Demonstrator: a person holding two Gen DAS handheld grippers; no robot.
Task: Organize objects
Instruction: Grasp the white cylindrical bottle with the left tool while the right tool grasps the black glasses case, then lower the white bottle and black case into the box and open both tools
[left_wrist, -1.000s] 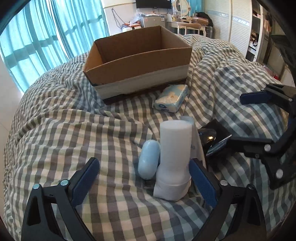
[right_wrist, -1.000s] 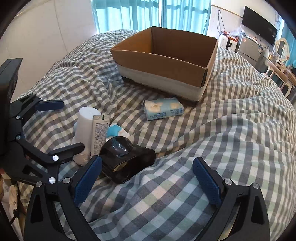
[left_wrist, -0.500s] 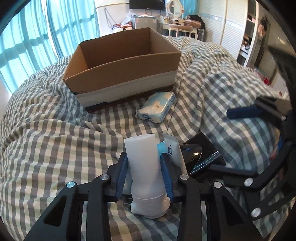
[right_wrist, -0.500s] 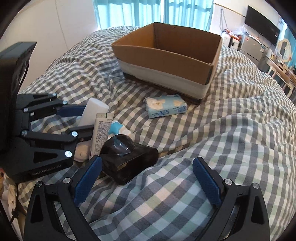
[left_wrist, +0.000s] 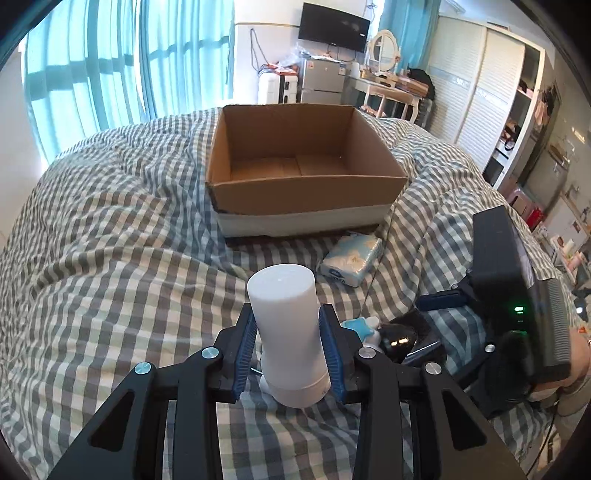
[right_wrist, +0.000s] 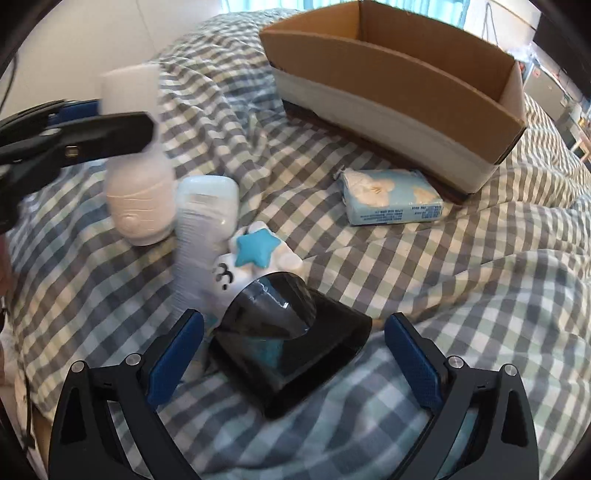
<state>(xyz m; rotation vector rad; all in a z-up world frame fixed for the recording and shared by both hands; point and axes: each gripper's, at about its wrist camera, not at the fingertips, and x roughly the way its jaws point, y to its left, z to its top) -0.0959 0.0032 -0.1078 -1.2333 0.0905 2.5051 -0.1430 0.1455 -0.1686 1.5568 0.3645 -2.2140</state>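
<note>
My left gripper (left_wrist: 290, 350) is shut on a white bottle (left_wrist: 288, 332) and holds it lifted above the checked bedspread; the bottle also shows at the left of the right wrist view (right_wrist: 136, 166). An open, empty cardboard box (left_wrist: 303, 177) sits farther back on the bed (right_wrist: 399, 85). My right gripper (right_wrist: 291, 365) is open around a black glossy object (right_wrist: 291, 339) lying on the bed. A white tube (right_wrist: 199, 243), a white toy with a blue star (right_wrist: 258, 254) and a blue tissue pack (right_wrist: 388, 195) lie near it.
The checked bedspread (left_wrist: 110, 258) is soft and wrinkled. The tissue pack (left_wrist: 351, 260) lies just in front of the box. Curtained windows (left_wrist: 92, 74), a desk and wardrobes (left_wrist: 480, 92) stand beyond the bed.
My left gripper closed on the white bottle and lifted it off the bed toward the box. My right gripper moved forward and lower, now straddling the black object.
</note>
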